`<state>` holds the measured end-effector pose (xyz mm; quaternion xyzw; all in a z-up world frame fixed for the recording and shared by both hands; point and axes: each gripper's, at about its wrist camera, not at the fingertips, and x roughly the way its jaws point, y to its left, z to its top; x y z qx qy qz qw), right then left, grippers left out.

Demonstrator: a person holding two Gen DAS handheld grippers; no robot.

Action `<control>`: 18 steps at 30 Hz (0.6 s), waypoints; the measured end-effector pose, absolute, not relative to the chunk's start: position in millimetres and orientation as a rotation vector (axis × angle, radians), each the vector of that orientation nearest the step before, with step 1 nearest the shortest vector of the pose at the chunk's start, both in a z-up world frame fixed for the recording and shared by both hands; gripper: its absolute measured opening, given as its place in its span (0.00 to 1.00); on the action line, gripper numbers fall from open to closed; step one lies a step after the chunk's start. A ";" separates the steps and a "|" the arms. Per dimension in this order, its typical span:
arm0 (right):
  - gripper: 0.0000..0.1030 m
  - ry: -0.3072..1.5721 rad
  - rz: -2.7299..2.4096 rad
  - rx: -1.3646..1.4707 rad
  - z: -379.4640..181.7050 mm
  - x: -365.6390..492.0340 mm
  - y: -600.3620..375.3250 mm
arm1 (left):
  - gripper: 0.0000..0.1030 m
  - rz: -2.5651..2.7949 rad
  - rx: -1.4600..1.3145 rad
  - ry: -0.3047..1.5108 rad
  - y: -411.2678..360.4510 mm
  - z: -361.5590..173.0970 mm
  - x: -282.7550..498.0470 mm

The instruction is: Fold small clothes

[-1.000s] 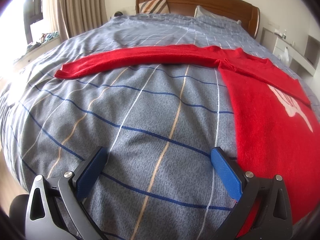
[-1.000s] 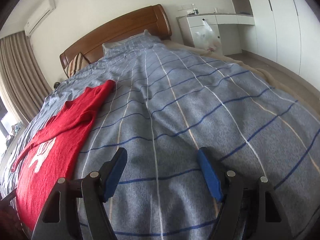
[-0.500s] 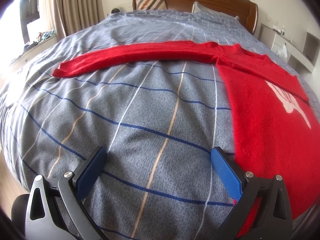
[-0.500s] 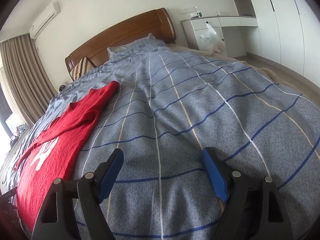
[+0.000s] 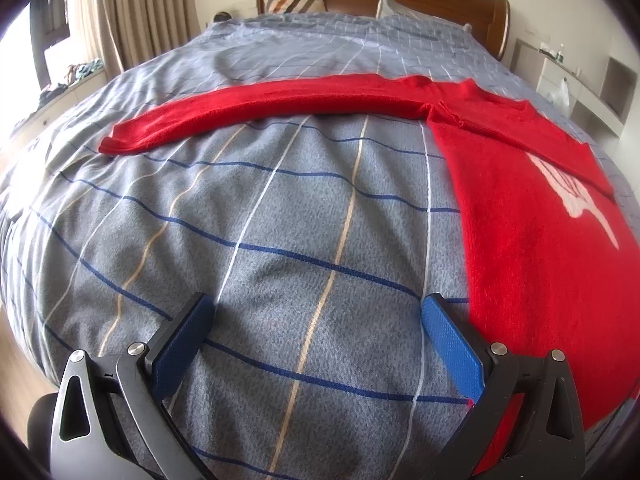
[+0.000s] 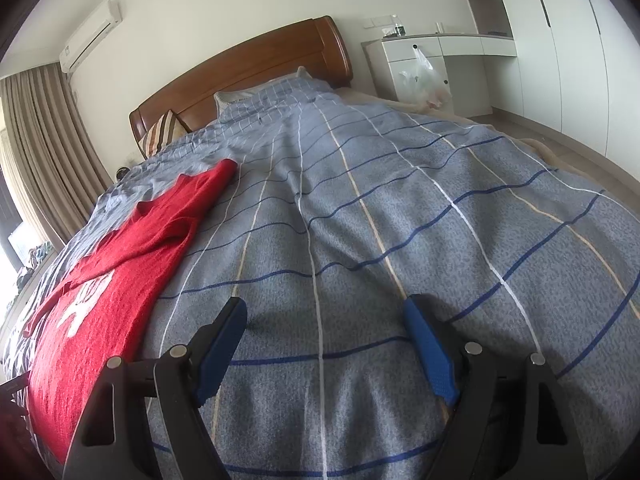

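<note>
Both wrist cams low over bed point(image 5: 304, 216), facing headboard point(image 6: 248, 68), sharing red sweater point(image 5: 532, 220)

The red sweater point(image 5: 532, 216) is a fuzzy, matt knit with a flat white print, lying on a bedspread point(image 5: 280, 208) of matt woven cloth with a fine speckled grain. The headboard point(image 6: 248, 68) at the far edge of the bed is glossy varnished wood, and the curtain point(image 6: 36, 140) is soft pleated cloth. The left gripper point(image 5: 316, 320) and right gripper point(image 6: 324, 316) have matt black plastic frames, shiny metal pins and blue pads point(image 5: 450, 344) with a fine rough texture.
</note>
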<state>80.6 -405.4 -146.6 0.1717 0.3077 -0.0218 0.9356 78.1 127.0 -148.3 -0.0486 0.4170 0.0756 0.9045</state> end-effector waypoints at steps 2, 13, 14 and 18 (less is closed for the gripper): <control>0.78 0.632 -0.048 0.345 -147.0 81.2 -404.6 | 1.00 0.152 -0.101 0.864 127.8 -148.5 78.0; 0.78 0.645 -0.070 0.321 -148.4 85.8 -400.1 | 1.00 0.130 -0.098 0.881 130.2 -148.7 79.8; 0.78 0.646 -0.071 0.319 -148.7 86.2 -399.9 | 1.00 0.130 -0.098 0.882 130.2 -148.7 79.9; 0.78 0.647 -0.074 0.316 -149.0 87.3 -399.5 | 1.00 0.128 -0.098 0.883 130.6 -148.8 80.6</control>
